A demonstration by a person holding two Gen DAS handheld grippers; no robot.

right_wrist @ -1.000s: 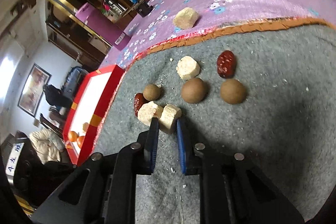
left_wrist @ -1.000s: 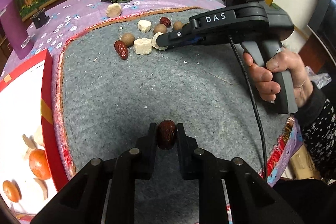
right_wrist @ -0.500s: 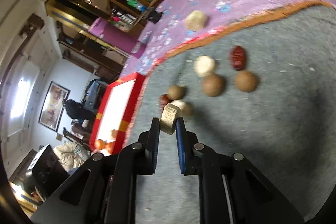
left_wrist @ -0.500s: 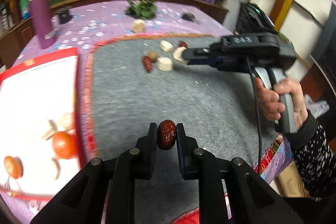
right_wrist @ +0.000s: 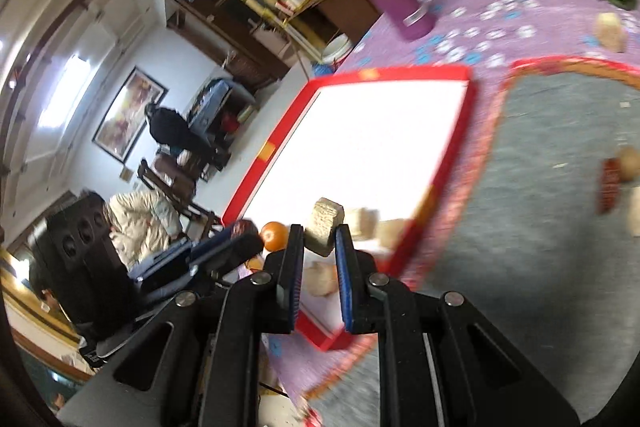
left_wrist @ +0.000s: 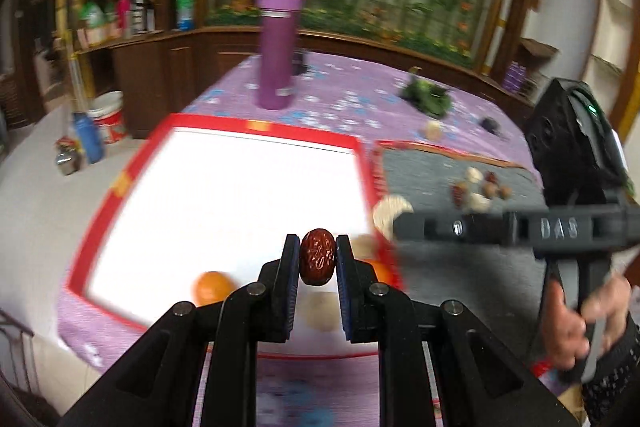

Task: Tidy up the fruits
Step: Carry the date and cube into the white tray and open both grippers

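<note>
Table under purple floral cloth [left_wrist: 352,87]. Landmark: red-rimmed white tray [left_wrist: 120,187]. Purple bottle [left_wrist: 276,47] stands upright beyond the tray's far edge. Grey felt mat [right_wrist: 560,227] lies just beside the tray's right edge. Green leafy sprig [left_wrist: 426,97] lies beyond the mat.

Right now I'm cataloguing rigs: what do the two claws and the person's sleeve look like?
Both are matte black plastic. The left claw and right claw have flat fingers with blue pads and silver pivot screws. From the left view, the right unit carries raised "DAS" lettering, a pistol handle and a green light. The sleeve is dark with pale speckles.
</note>
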